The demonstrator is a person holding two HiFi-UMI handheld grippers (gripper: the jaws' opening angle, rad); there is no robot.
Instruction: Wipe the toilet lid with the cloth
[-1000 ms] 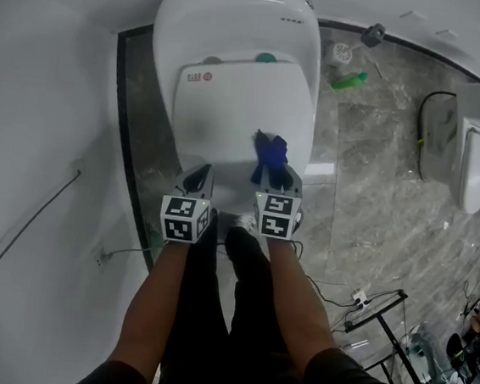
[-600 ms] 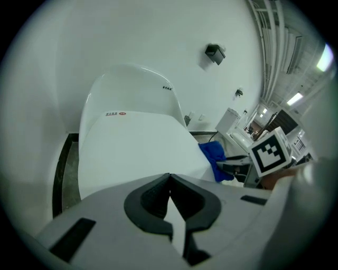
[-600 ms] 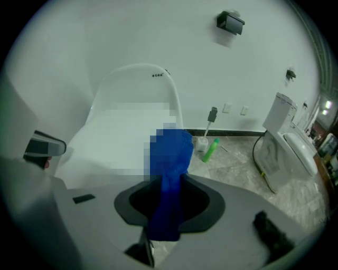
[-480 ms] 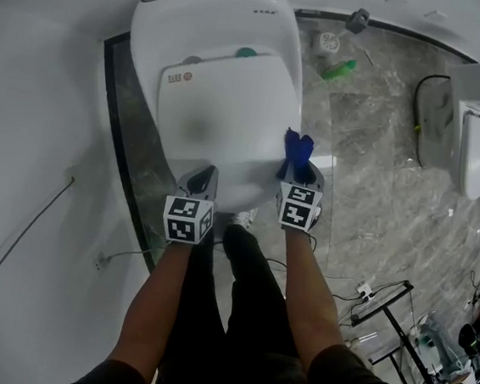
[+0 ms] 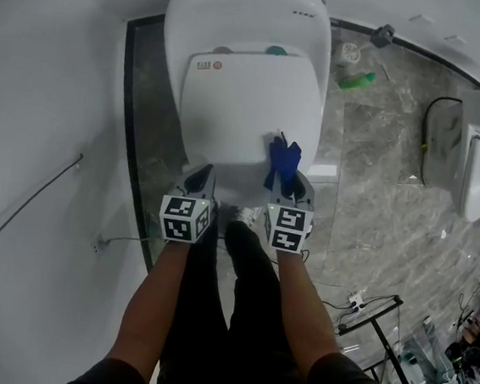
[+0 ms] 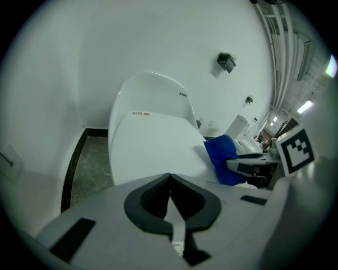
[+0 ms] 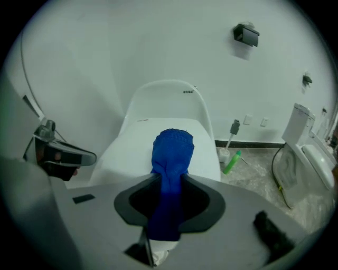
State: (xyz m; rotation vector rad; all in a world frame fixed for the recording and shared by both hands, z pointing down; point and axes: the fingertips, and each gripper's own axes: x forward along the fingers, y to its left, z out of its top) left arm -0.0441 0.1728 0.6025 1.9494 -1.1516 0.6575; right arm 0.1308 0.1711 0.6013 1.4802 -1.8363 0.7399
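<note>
The white toilet lid [image 5: 249,103] is closed; it also fills the middle of the left gripper view [image 6: 153,142] and the right gripper view [image 7: 132,142]. My right gripper [image 5: 286,179] is shut on a bunched blue cloth [image 5: 282,161], which rests on the lid's near right corner. In the right gripper view the cloth [image 7: 170,158] sticks out forward between the jaws. My left gripper [image 5: 199,179] hovers at the lid's front left edge, shut with nothing in it. From the left gripper view the cloth [image 6: 222,158] shows at the right.
A green bottle [image 5: 356,81] and a toilet brush holder [image 5: 348,52] stand on the marble floor right of the toilet. A second white toilet [image 5: 478,161] stands at the far right. A white wall [image 5: 42,123] lies left, and a metal rack [image 5: 379,329] stands behind me.
The right gripper with the cloth swung out to the lid's right edge and has come back left to the near right corner. The left gripper stayed at the front left edge.
</note>
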